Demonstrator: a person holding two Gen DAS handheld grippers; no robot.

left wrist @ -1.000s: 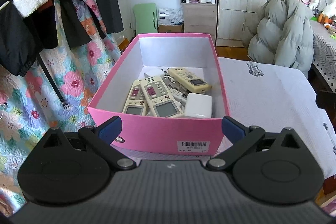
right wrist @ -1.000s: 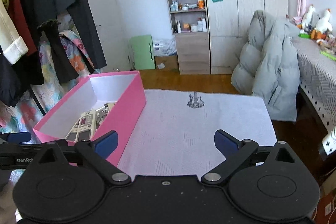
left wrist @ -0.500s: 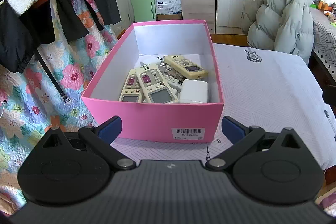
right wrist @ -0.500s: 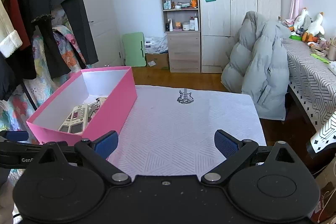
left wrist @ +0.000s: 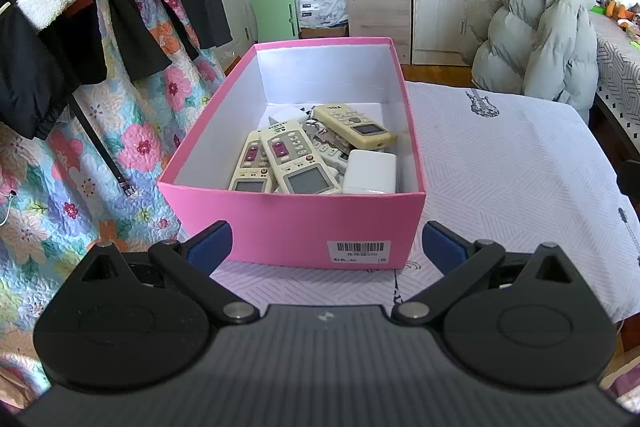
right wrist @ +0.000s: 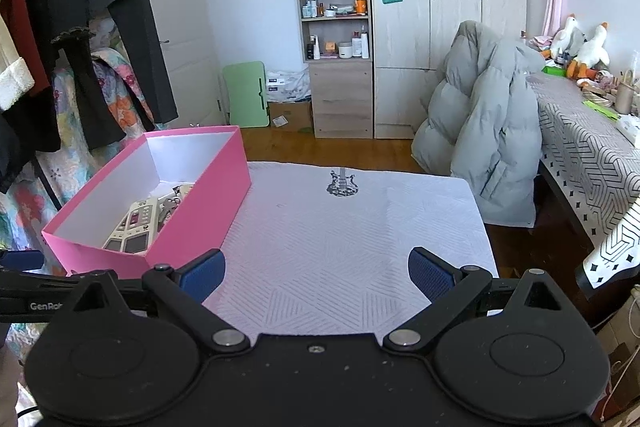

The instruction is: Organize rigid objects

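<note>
Since a second ago I've drawn both tongs back and up, so the pink box point(left wrist: 288, 227) has slid further away in the left view and more tablecloth point(right wrist: 352, 227) shows in the right. On the left, my left gripper point(left wrist: 326, 241) hangs just short of the box's near wall, jaws spread wide and empty. Inside lie the beige remotes point(left wrist: 298, 163) piled together, with a white adapter point(left wrist: 370, 171) beside them at the near right corner. My right gripper point(right wrist: 316, 273) hovers over bare cloth, also wide open, holding nothing. I'd reach for the topmost remote, closing across its narrow width.
</note>
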